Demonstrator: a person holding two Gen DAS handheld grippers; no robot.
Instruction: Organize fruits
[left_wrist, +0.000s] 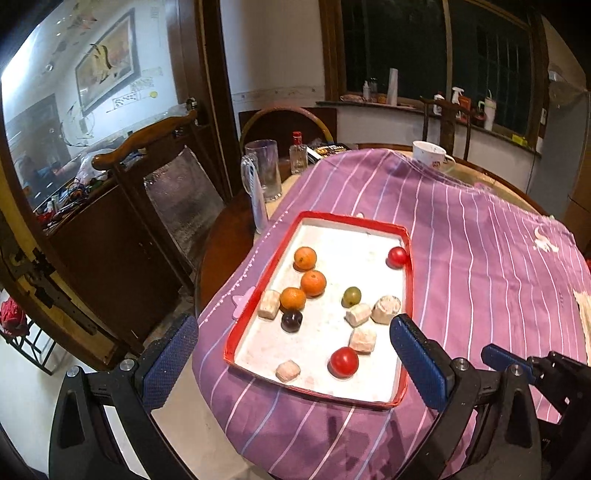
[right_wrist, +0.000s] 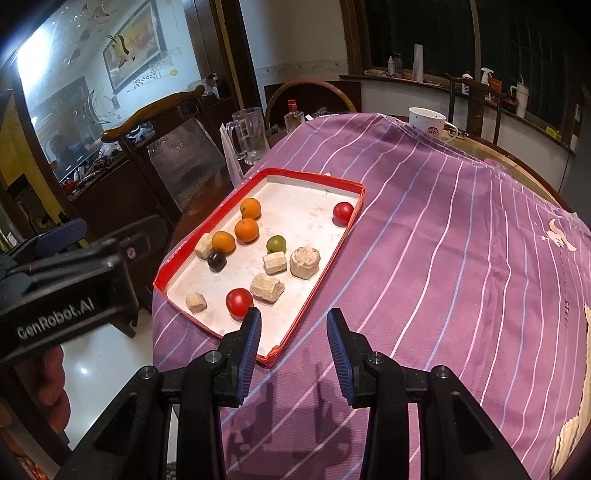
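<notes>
The left gripper's (left_wrist: 293, 354) fingers (left_wrist: 170, 360) stand wide apart with nothing between them, hanging above the near end of the red tray (left_wrist: 405, 295). The right gripper's (right_wrist: 293, 354) fingers (right_wrist: 249, 354) are parted only a little and grasp nothing; they hover over the tray's near corner and the purple striped cloth (right_wrist: 443, 258) that covers the desk.

The fruits all lie in the tray. Three oranges (left_wrist: 313, 283) sit in a loose row along its left side, the nearest one touching a pale block (left_wrist: 269, 304). A dark plum (left_wrist: 291, 321) lies just beside that orange. A green fruit (left_wrist: 351, 296) rests near the middle. One red tomato (left_wrist: 343, 362) sits near the front edge, close to the left gripper, and another (left_wrist: 397, 256) lies in the far right corner. More pale blocks are scattered among the fruit.

Beyond the cloth, a glass mug (left_wrist: 263, 168) and a white cup (left_wrist: 428, 153) stand on the desk
</notes>
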